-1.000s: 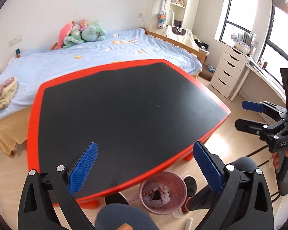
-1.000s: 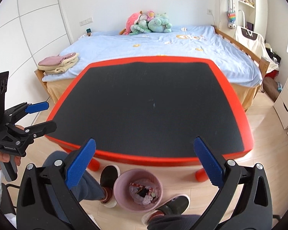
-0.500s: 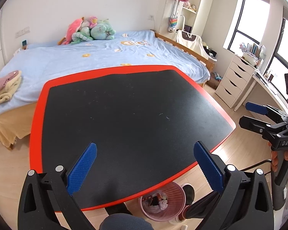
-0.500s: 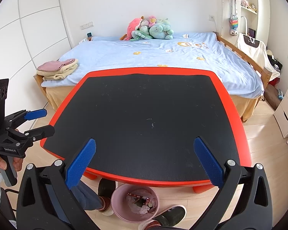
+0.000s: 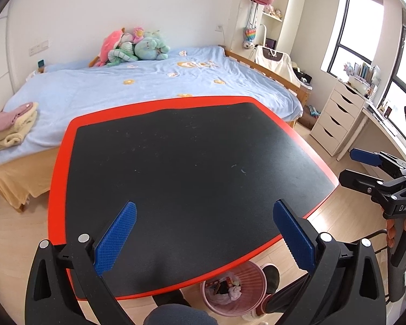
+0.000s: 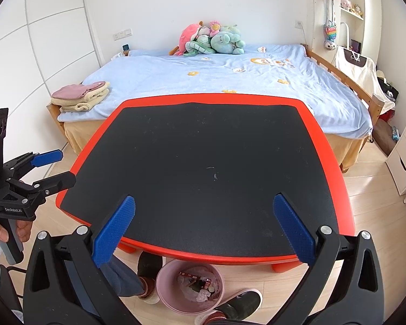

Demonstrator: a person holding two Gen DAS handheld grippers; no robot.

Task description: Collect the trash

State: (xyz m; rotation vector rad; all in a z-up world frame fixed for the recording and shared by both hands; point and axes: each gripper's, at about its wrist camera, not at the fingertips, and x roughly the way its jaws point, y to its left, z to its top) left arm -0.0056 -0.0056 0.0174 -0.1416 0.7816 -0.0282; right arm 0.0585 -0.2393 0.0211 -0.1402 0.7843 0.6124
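A pink trash bin holding crumpled wrappers and paper stands on the floor under the near edge of a black-topped, red-rimmed table; it also shows in the right wrist view. My left gripper is open and empty above the table's near edge. My right gripper is open and empty too. Each gripper shows from the side in the other's view: the right one, the left one. The table top bears no trash.
A bed with a blue cover, plush toys and folded towels stands behind the table. A white drawer unit and desk are at the right. The person's legs and shoes flank the bin.
Both grippers have risen and tilted up away from the bin, so the table and bed fill more of each view and the bin sits lower. Both stay open.
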